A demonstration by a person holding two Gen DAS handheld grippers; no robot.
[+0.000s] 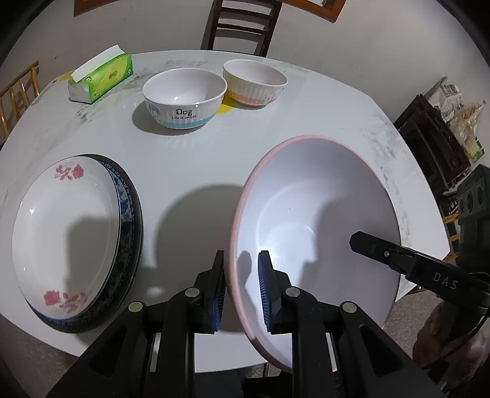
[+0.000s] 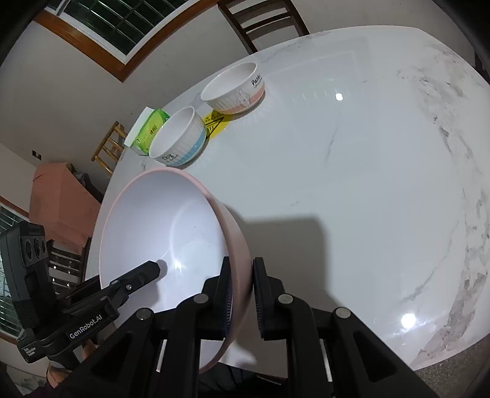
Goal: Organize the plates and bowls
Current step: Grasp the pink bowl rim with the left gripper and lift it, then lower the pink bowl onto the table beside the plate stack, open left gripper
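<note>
A large pink-rimmed white bowl (image 1: 315, 214) is held tilted above the white table (image 1: 190, 159). My left gripper (image 1: 240, 294) is shut on its left rim. My right gripper (image 2: 242, 298) is shut on its right rim; the bowl also shows in the right wrist view (image 2: 159, 226). A rose-patterned white plate (image 1: 67, 232) lies on a dark blue-patterned plate (image 1: 131, 214) at the left. A "Dog" bowl with a blue band (image 1: 183, 98) and a rabbit bowl with an orange band (image 1: 254, 81) stand at the far side.
A green tissue box (image 1: 101, 75) lies at the far left of the table. A yellow sticker (image 2: 214, 122) sits between the two small bowls. A wooden chair (image 1: 242, 24) stands behind the table. Dark furniture and bags (image 1: 441, 134) are at the right.
</note>
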